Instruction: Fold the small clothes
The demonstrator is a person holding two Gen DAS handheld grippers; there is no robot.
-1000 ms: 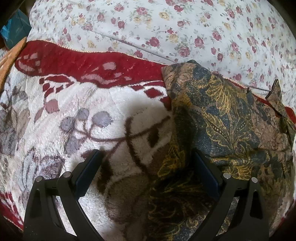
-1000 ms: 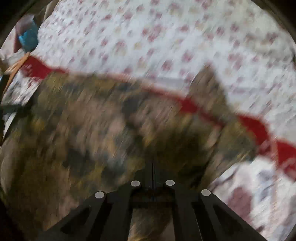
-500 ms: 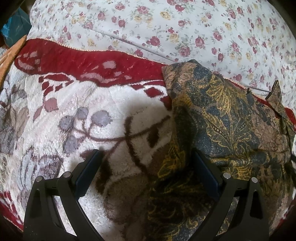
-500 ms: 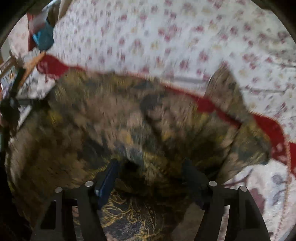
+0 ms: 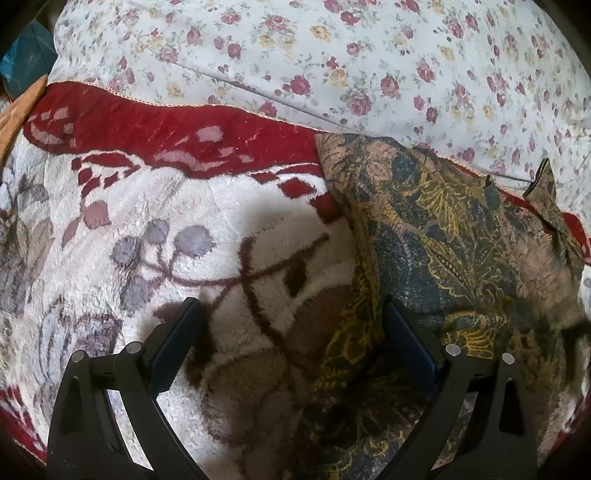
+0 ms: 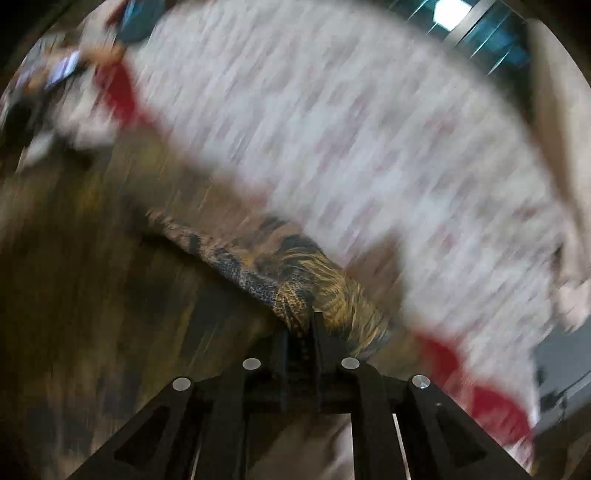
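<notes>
A small garment (image 5: 443, 229) in dark blue, gold and brown print lies on a plush blanket (image 5: 221, 206), at the right of the left wrist view. My left gripper (image 5: 291, 304) stands open low over the garment's left edge, its right finger (image 5: 402, 332) against the cloth and its left finger over bare blanket. The right wrist view is blurred by motion. There my right gripper (image 6: 299, 325) is closing its jaws on a raised fold of the garment (image 6: 280, 273), and the cloth is pinched between the tips.
A white sheet (image 5: 332, 55) with small red roses lies beyond the blanket's red border (image 5: 166, 129). Something teal (image 5: 22, 62) sits at the far left corner. The right wrist view shows a window (image 6: 480, 33) at top right.
My right gripper opened over the garment, then closed on a fold of it while rolling and dropping. The left gripper and the garment's left part stayed as they were.
</notes>
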